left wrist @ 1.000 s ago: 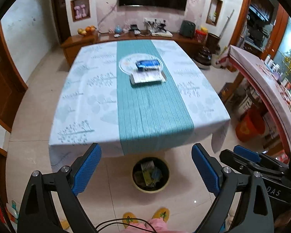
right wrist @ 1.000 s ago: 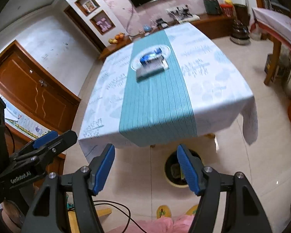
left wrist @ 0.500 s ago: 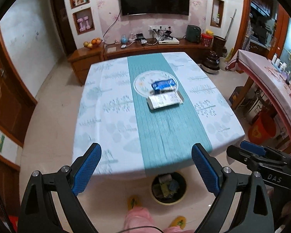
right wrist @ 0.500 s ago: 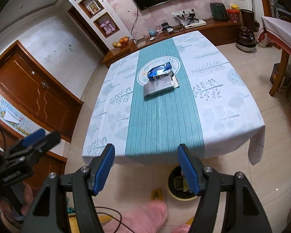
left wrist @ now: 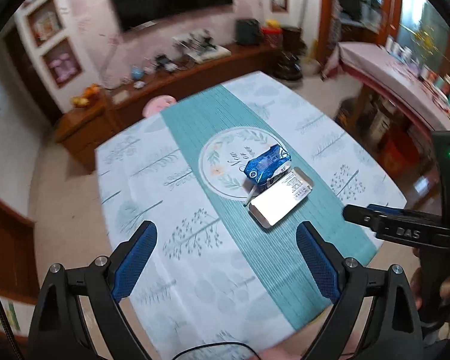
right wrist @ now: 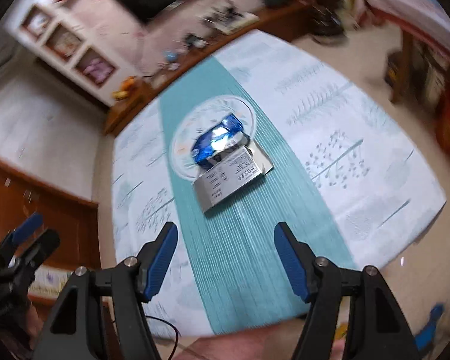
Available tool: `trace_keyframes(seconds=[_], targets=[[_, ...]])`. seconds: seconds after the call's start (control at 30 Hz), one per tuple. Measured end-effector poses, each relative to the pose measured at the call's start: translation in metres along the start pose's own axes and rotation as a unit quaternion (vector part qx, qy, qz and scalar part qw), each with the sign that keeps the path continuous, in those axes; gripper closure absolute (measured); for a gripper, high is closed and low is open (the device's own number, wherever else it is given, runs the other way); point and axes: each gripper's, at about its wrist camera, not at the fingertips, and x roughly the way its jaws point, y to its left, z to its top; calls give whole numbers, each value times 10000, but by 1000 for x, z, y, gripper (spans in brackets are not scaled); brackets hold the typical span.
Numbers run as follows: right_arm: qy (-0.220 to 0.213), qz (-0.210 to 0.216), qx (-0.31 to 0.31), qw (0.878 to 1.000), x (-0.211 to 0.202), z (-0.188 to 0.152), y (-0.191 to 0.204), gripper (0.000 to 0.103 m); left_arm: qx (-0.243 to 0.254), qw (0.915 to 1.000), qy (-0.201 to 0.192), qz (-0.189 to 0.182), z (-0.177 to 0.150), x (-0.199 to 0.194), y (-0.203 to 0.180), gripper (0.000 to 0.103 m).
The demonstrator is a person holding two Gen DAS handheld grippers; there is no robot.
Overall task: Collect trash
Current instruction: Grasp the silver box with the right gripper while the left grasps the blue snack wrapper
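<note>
A crumpled blue wrapper (left wrist: 267, 164) lies on the round print in the middle of the table, with a flat silver packet (left wrist: 280, 198) touching its near side. Both also show in the right wrist view: the blue wrapper (right wrist: 217, 141) and the silver packet (right wrist: 229, 177). My left gripper (left wrist: 226, 259) is open and empty above the table's near part, short of the trash. My right gripper (right wrist: 226, 258) is open and empty over the teal runner, just short of the silver packet. The right gripper also shows at the right of the left wrist view (left wrist: 399, 228).
The table (left wrist: 141, 180) has a white leaf-print cloth with a teal runner (left wrist: 288, 258). A wooden sideboard (left wrist: 195, 72) with clutter stands behind it, a pink stool (left wrist: 159, 105) at the far edge, a second covered table (left wrist: 390, 75) at the right.
Both grippers have moved forward and down over the table; the trash is much nearer. The floor bin and the near table edge have dropped out of view. Both stay open.
</note>
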Motion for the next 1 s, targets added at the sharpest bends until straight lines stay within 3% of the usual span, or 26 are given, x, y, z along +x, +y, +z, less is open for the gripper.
trace_keyframes(seconds=[0.3,0.6,0.73,0.9,1.0], targets=[[248,-466,1453,9880,89,32,-1,36,925,9919,546,-677,49,106,17,10],[405,-946,2145,9713,146,50,-4,36,785,9890,786,-973,67,152,39,10],[408,-1210,2164,9679,157,52,3,30,688,9892,817,-1000,73,160,50,10],[432,-1824,1702,9674,169,58,21,31,632,9888,817,-1081,80,167,51,10],[385,-1939,1523,9684,168,58,23,32,654,9877,813,-1164,84,171,44,10]])
